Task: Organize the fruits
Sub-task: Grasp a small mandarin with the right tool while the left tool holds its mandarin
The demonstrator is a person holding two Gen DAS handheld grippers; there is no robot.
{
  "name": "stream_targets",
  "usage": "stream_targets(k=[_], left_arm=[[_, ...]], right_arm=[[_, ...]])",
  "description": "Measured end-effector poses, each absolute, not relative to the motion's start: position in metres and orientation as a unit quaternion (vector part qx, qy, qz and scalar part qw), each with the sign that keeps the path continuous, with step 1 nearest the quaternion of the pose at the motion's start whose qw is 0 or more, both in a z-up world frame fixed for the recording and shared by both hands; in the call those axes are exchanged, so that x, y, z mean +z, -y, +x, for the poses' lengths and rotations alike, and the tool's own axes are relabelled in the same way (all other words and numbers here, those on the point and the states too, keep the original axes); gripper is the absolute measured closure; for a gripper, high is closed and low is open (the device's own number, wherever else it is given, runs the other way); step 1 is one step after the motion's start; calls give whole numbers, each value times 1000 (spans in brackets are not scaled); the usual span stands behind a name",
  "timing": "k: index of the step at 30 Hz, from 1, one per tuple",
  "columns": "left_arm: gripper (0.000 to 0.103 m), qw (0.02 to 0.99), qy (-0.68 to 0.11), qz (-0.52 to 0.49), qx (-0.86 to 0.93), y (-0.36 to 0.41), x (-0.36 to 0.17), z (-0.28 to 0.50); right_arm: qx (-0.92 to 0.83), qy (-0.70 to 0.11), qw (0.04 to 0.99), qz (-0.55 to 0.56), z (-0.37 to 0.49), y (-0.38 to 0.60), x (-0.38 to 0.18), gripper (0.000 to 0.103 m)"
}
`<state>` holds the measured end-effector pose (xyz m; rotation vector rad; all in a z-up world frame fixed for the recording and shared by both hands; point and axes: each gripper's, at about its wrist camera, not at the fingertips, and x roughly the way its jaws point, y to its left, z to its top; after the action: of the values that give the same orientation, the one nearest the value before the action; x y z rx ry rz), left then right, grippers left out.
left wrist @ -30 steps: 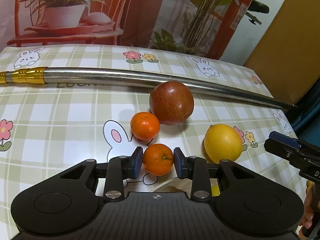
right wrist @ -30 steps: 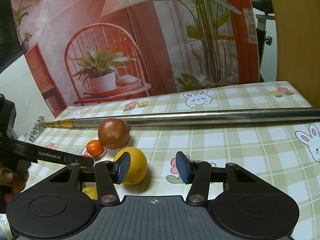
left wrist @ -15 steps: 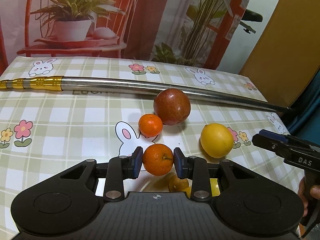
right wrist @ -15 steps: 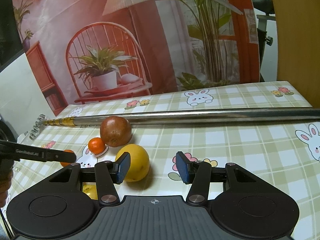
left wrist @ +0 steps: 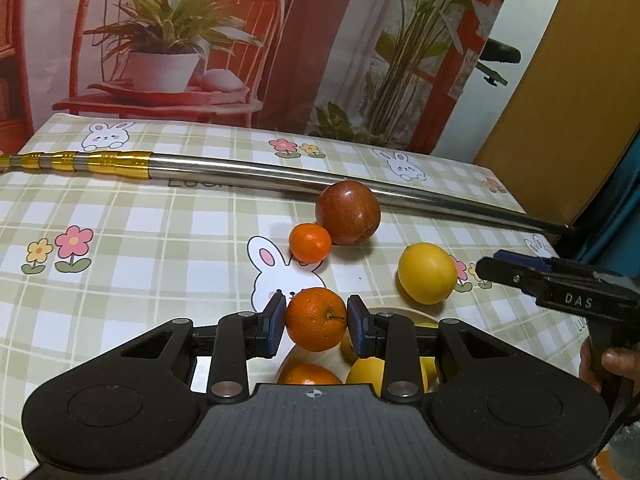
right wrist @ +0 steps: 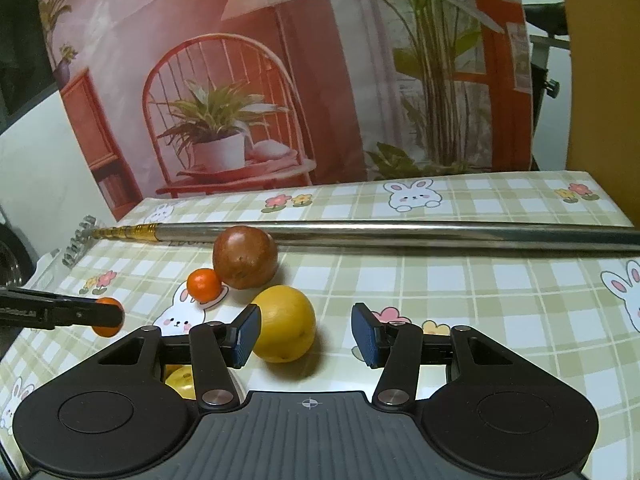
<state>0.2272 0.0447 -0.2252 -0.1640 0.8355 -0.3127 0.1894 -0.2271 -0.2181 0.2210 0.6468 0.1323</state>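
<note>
My left gripper (left wrist: 316, 317) is shut on a small orange mandarin (left wrist: 314, 330) and holds it off the table, above a pale bowl (left wrist: 412, 313) that contains an orange fruit (left wrist: 308, 374) and a yellow fruit (left wrist: 368, 372). On the checked tablecloth beyond lie a second mandarin (left wrist: 310, 242), a red apple (left wrist: 347, 213) and a yellow citrus fruit (left wrist: 427, 273). My right gripper (right wrist: 306, 334) is open just short of that yellow citrus (right wrist: 284, 324), which sits close to its left pad. In the right wrist view the left gripper (right wrist: 60, 312) reaches in from the left with its mandarin (right wrist: 106, 318).
A long steel pole (left wrist: 280, 178) with a gold end lies across the table behind the apple. A person's hand (left wrist: 600, 364) holds the right gripper at the right edge. A printed backdrop stands behind the table, and a wooden panel is at the far right.
The left gripper has lifted the mandarin and drawn back over the bowl, so the fruits inside now show under it. The right gripper has hardly moved.
</note>
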Motion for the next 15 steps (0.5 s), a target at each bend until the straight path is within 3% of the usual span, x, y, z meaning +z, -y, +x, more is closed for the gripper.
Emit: stream_targets(k=[9,15], left_arm=[[68,905,-394,-97,-127,-73,-220,215],[68,908,-390,-113,-106,-91,-221,208]], right_arm=[[123,-328,933,90,221,202,-203,56],[198,-348,916,6,255,154,-186,62]])
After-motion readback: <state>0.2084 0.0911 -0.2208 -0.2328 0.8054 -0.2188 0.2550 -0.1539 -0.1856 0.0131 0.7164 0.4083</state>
